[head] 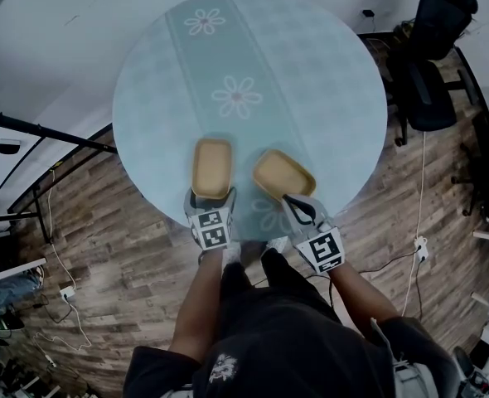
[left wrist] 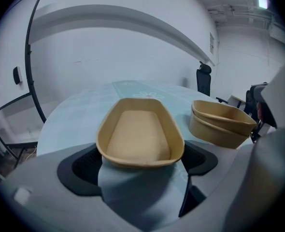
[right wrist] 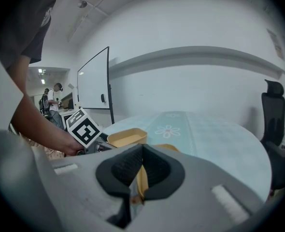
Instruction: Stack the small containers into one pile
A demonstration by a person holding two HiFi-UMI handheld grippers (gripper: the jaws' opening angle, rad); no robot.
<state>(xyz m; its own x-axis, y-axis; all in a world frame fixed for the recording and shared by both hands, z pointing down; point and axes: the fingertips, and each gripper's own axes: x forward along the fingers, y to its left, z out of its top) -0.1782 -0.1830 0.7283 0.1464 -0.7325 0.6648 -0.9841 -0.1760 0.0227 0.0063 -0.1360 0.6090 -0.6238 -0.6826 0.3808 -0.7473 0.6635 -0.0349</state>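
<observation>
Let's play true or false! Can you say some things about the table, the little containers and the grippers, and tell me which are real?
1. The tablecloth has flowers on it. True.
2. The right gripper is wide open. False: its jaws are shut on the rim of the nested pair of containers.
3. All the containers are in one pile. False: a single container sits apart from the pair, with its near end between the jaws of the left gripper.
4. A black chair stands beside the table. True.
5. The single container is empty. True.
</observation>
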